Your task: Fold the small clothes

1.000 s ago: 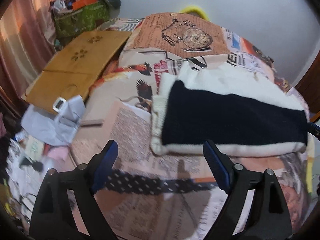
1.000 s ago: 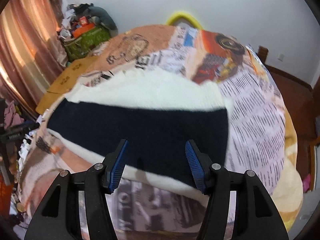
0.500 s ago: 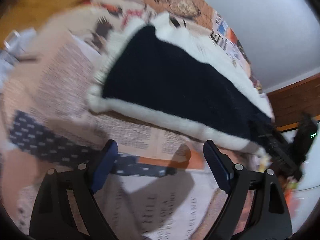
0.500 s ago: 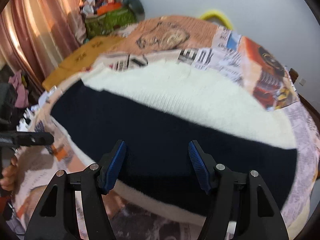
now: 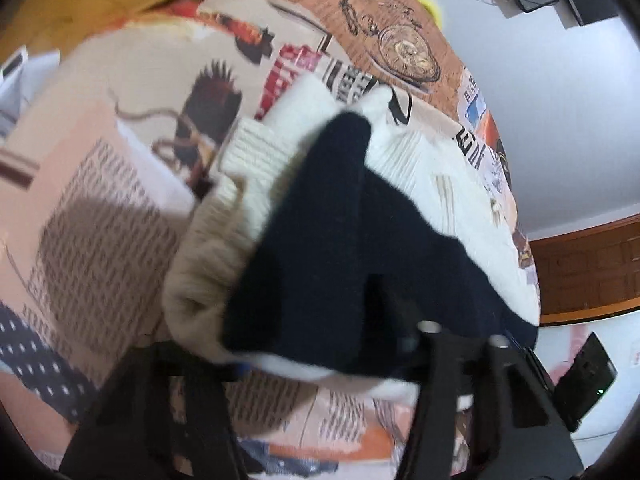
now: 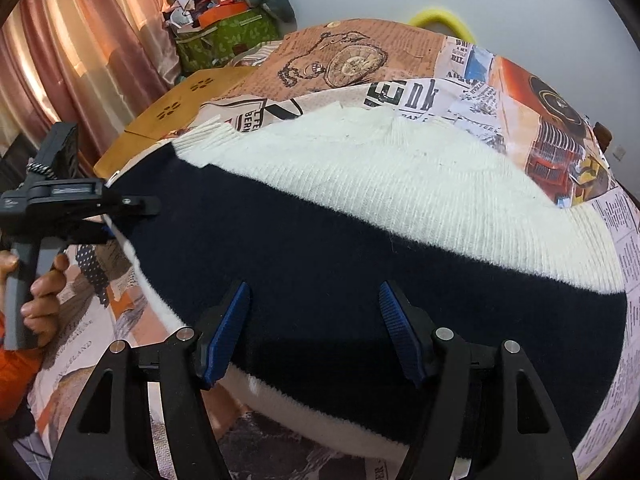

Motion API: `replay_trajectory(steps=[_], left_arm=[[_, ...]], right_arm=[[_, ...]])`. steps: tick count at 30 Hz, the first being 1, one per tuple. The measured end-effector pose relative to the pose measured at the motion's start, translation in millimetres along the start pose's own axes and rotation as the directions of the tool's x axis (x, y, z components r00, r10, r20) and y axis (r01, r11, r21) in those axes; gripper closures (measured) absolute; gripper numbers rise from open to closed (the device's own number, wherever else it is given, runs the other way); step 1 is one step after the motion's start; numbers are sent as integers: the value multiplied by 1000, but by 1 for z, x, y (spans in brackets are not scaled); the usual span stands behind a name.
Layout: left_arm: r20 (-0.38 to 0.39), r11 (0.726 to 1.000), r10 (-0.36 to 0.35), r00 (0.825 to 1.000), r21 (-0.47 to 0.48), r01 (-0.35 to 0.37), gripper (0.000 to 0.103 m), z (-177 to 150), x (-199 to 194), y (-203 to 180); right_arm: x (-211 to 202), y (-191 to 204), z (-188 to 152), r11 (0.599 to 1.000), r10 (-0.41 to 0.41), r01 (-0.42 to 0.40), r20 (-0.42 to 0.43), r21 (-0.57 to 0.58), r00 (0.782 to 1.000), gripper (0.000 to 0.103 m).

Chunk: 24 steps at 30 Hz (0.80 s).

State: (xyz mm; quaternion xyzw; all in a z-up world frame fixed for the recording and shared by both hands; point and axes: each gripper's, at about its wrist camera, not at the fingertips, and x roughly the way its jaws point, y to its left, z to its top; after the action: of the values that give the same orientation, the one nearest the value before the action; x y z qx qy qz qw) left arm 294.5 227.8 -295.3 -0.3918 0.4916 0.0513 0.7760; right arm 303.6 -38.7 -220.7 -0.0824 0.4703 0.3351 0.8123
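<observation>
Clearly, a fold is being started: the left end of the sweater (image 6: 360,208) has been gathered between the jaws of the left gripper (image 5: 320,360), and that corner is bunched up and raised off the bedspread (image 5: 100,200). The left jaws have just been closing, and cloth fills the gap between them; the pads themselves are hidden by the knit, so the clamp is judged from the lifted, crumpled edge rather than seen directly. From the right wrist view the same tool is seen at the far left end of the garment, held in a hand (image 6: 40,300), its tip lying over the dark band.

The right gripper (image 6: 316,328) is held apart, with blue pads (image 6: 228,328) poised over the near edge of the sweater; nothing is pinched yet, though the cloth lies just under and between the fingers.

Next, a matching hold on the near edge is called for from the right tongs, so that both points can be carried together across to the far side. If only one end is lifted, the fold is likely to be skewed.

The sweater is a thick ribbed knit, cream with a broad navy band across it and a cream hem nearest the tongs. It lies spread on the printed bedspread, ahead of the right tongs and reaching well beyond them, soft and heavy enough to sag when raised.
</observation>
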Motion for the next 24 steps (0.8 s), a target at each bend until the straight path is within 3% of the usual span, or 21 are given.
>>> replay_trajectory(steps=[1, 4, 12, 19, 24], left_arm=[[18, 1000, 7, 1000, 8, -7, 73, 1, -3, -2], [110, 996, 55, 992, 58, -62, 77, 4, -23, -12], [327, 977, 142, 934, 106, -186, 79, 27, -95, -48], [420, 939, 92, 903, 265, -219, 79, 23, -120, -133], [406, 892, 12, 914, 409, -194, 79, 2, -106, -211]], right_arm=[[-1, 0, 0, 1000, 0, 0, -1, 3, 1000, 40], [-9, -1, 0, 1000, 7, -7, 1, 12, 1000, 39], [-46, -24, -13, 998, -47, 44, 56, 53, 997, 39], [-68, -54, -37, 987, -96, 84, 83, 137, 992, 39], [-58, -71, -53, 977, -53, 45, 34, 207, 998, 39]])
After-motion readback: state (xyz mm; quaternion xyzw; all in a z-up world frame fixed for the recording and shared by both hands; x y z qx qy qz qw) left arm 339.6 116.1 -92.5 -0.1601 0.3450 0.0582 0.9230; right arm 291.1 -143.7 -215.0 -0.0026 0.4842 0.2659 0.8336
